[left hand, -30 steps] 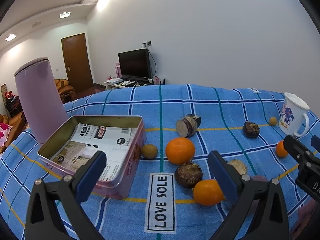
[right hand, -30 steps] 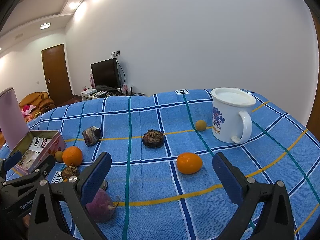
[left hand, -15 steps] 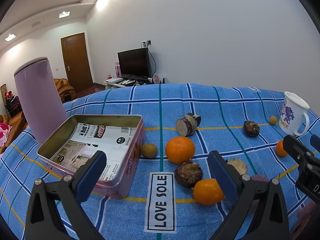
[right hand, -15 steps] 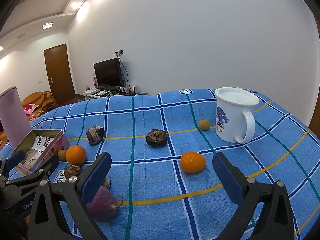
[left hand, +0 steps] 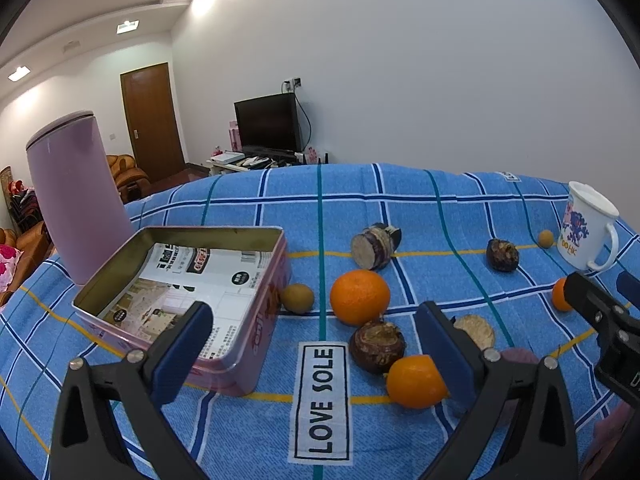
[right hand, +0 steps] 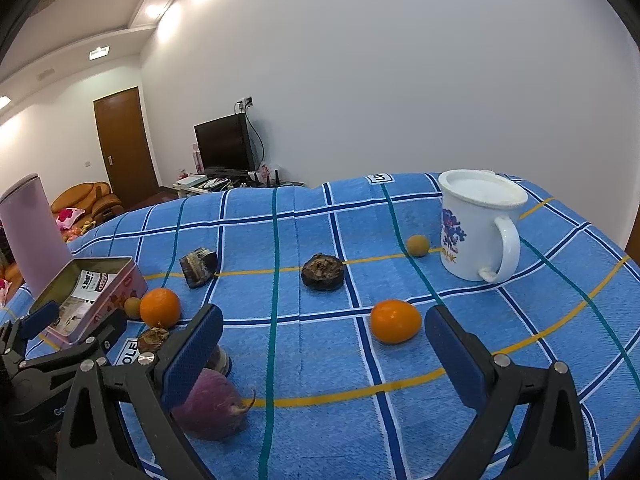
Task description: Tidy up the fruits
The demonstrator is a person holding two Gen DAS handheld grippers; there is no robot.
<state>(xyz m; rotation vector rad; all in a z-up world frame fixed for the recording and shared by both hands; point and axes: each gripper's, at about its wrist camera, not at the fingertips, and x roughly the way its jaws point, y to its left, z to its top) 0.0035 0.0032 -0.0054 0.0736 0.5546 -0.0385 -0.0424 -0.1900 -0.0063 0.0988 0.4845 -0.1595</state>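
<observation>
Fruits lie scattered on a blue checked cloth. In the left wrist view a large orange (left hand: 359, 297), a dark brown fruit (left hand: 377, 345), a small orange (left hand: 416, 381) and a small tan fruit (left hand: 297, 298) lie right of an open pink tin (left hand: 256, 344). My left gripper (left hand: 312, 356) is open and empty above the cloth, in front of them. In the right wrist view my right gripper (right hand: 320, 356) is open and empty, just short of an orange (right hand: 395, 321). A purple root (right hand: 210, 404) lies by its left finger.
A white mug (right hand: 478, 224) stands at the far right with a small tan fruit (right hand: 417, 245) beside it. A dark fruit (right hand: 322, 272) and a cut purple piece (right hand: 198, 266) lie mid-cloth. A tall lilac canister (left hand: 76, 200) stands behind the tin.
Both views have shifted slightly; the right gripper has drifted a little to the left and back. Nothing was taken hold of and no fruit has moved.
</observation>
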